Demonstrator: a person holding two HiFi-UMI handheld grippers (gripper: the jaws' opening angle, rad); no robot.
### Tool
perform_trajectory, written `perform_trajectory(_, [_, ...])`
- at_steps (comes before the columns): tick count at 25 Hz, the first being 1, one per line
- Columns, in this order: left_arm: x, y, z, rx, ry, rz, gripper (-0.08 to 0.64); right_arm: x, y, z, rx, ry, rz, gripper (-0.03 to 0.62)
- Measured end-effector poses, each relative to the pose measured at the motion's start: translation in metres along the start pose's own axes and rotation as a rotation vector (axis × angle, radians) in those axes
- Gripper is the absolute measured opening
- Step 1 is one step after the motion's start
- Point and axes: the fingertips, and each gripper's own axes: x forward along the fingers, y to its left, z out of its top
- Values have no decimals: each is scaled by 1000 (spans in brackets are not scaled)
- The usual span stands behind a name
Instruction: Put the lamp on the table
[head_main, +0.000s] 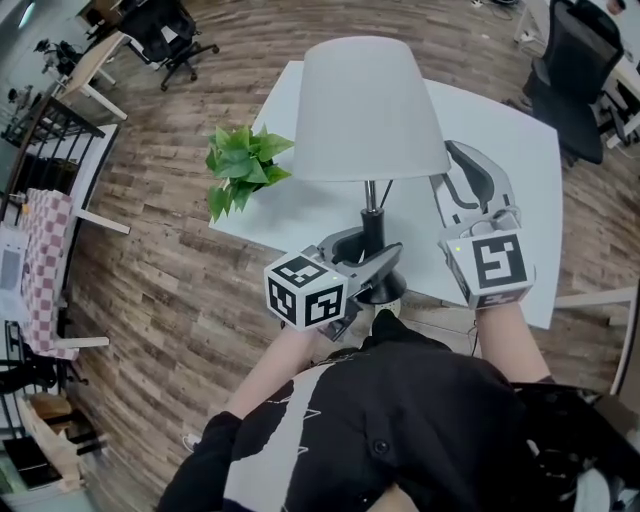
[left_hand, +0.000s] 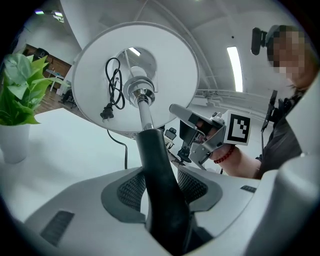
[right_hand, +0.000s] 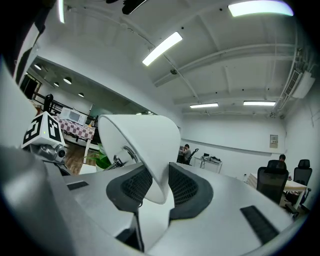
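Observation:
The lamp has a white cone shade (head_main: 370, 110), a black stem (head_main: 373, 228) and a round black base (head_main: 388, 290) at the near edge of the white table (head_main: 500, 130). Whether the base rests on the table I cannot tell. My left gripper (head_main: 375, 258) is shut on the stem; in the left gripper view the stem (left_hand: 155, 170) sits pinched between both pads. A coiled black cord with its plug (left_hand: 114, 85) hangs inside the shade. My right gripper (head_main: 452, 160) is shut on the shade's right rim, and the rim (right_hand: 159, 175) lies between its pads.
A potted green plant (head_main: 240, 165) stands on the table's left corner, close to the shade. Black office chairs (head_main: 575, 70) stand at the far right and another (head_main: 170, 35) at the far left. A checkered table (head_main: 45, 260) is at the left over wooden floor.

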Motion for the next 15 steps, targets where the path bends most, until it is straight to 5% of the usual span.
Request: perform_trajectory(15, [58,38,35,4,43,-19,207,48,-55,-23,113,64,4,109])
